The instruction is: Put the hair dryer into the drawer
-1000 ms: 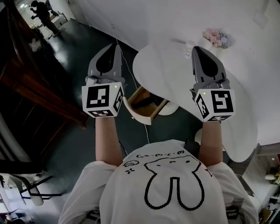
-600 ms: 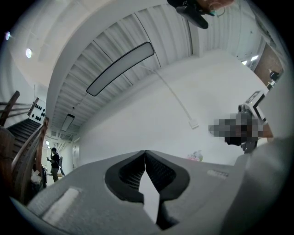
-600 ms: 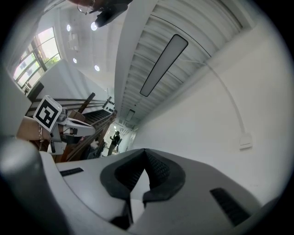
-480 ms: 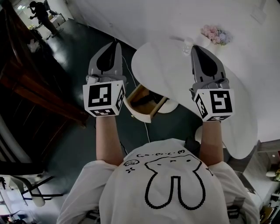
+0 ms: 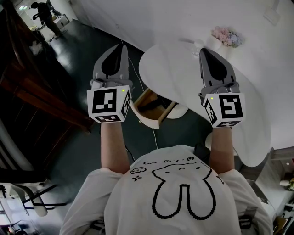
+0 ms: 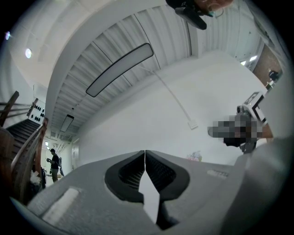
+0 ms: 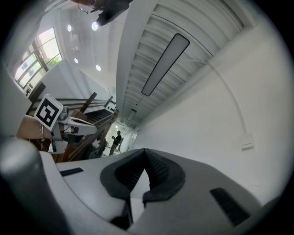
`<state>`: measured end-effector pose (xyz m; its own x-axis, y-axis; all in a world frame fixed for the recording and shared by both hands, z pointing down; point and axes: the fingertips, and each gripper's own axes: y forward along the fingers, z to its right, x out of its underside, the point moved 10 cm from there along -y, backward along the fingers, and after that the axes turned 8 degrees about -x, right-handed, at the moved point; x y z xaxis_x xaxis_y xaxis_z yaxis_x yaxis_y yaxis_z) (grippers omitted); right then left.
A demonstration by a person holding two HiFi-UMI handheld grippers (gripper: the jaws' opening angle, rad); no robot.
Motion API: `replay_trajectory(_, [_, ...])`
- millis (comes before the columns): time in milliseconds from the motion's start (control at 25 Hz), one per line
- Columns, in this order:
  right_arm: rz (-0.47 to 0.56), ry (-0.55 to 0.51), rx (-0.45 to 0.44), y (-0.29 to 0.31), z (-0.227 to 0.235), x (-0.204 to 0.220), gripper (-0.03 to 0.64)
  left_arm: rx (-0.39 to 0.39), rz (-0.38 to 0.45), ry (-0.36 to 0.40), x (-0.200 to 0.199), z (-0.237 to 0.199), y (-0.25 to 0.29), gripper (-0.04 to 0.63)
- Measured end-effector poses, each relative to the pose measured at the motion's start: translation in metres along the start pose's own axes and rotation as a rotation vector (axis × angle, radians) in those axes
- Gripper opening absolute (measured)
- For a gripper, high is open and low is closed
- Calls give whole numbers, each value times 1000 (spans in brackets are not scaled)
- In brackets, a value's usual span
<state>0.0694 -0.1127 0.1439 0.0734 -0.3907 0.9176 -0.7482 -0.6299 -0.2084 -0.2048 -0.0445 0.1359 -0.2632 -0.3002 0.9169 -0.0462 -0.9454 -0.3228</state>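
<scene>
Fingers (image 6: pixel 127 173) of the left gripper (image 5: pixel 122 48) pressed together, empty; those of the right gripper (image 5: pixel 205 51) likewise closed on nothing; a dark shape (image 5: pixel 149 104), perhaps the hair dryer, lies in the open drawer (image 5: pixel 144 120) under the white table (image 5: pixel 177 73); both grippers raised above it.

A bunch of pastel flowers (image 5: pixel 226 36) is sitting by the far edge of the white rounded tabletop (image 5: pixel 179 69). A dark wooden staircase (image 5: pixel 39 89) is running along the left. A dark-clothed person (image 5: pixel 43 13) is standing far left on the glossy dark floor (image 5: pixel 78 50).
</scene>
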Motion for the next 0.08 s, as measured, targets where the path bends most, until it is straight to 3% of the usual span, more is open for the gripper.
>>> replay_trajectory(80, [0, 1, -2, 0, 0, 0, -2, 2, 2, 0, 0, 0, -1, 20])
